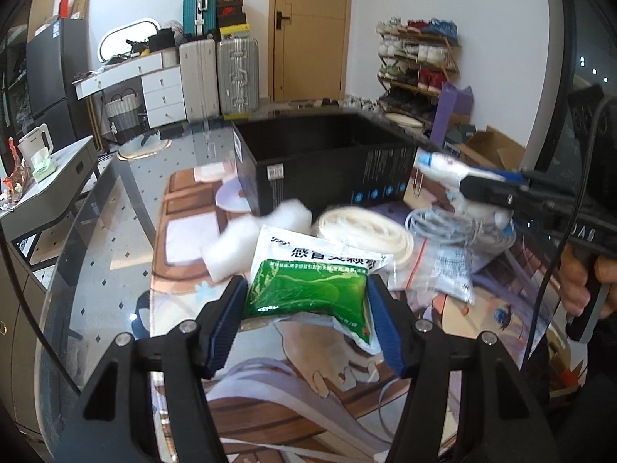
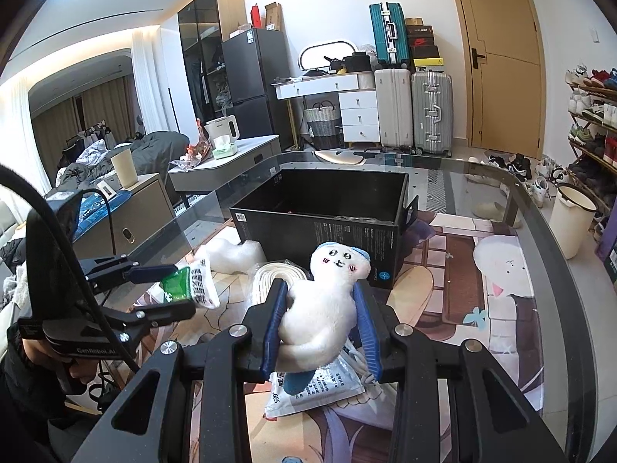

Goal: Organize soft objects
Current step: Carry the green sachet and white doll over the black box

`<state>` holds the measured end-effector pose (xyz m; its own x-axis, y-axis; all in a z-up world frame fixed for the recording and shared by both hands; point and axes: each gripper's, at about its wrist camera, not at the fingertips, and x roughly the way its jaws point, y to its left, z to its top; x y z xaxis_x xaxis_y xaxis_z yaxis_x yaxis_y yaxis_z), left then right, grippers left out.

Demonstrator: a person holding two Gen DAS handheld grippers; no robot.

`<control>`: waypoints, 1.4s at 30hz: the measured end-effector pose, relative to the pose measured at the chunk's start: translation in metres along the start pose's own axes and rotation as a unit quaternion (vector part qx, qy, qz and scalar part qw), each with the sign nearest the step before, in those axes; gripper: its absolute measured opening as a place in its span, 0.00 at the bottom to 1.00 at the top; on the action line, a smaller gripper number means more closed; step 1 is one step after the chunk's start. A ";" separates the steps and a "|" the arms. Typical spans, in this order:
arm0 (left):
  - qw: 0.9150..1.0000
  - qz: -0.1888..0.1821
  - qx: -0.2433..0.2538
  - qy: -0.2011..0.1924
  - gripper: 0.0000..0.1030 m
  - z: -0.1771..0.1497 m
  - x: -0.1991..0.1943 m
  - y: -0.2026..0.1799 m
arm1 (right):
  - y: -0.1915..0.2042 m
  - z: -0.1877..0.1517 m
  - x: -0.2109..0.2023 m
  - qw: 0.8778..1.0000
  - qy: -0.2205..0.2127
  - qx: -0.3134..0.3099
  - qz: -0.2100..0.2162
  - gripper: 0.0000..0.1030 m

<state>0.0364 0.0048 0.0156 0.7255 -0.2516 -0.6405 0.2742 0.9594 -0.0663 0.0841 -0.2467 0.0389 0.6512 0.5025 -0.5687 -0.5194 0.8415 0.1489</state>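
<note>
My left gripper (image 1: 306,289) is shut on a green and white medicine packet (image 1: 308,277) and holds it above the table; it also shows in the right wrist view (image 2: 185,281). My right gripper (image 2: 322,289) is shut on a white plush toy (image 2: 324,305) with a blue cap, also visible in the left wrist view (image 1: 443,169). An open black box (image 2: 327,227) stands just beyond both grippers. White foam pieces (image 1: 246,239), a coiled white strap (image 1: 366,235) and a white cable bundle (image 1: 447,223) lie in front of the box.
The glass table (image 2: 540,208) carries a cartoon mat (image 2: 493,289). A clear bag of papers (image 1: 443,270) and another packet (image 2: 320,389) lie on the mat. Suitcases (image 2: 412,108), a shoe rack (image 2: 594,115) and a side cabinet (image 2: 231,166) stand beyond the table.
</note>
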 end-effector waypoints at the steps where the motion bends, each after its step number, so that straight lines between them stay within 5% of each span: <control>1: 1.000 -0.002 -0.001 -0.003 0.60 0.003 -0.001 0.000 | 0.000 0.000 0.000 1.000 -0.001 0.000 0.000 0.34; 16: 0.997 -0.014 -0.032 -0.063 0.60 0.051 -0.002 0.003 | 0.002 0.028 0.003 1.000 -0.021 -0.010 0.012 0.34; 42: 0.996 0.006 -0.074 -0.057 0.60 0.099 0.073 0.018 | -0.019 0.078 0.063 1.000 0.002 -0.009 0.008 0.34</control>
<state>0.1567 -0.0089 0.0435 0.7969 -0.2451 -0.5521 0.1752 0.9685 -0.1770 0.1780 -0.2154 0.0633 0.6409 0.5144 -0.5698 -0.5393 0.8300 0.1427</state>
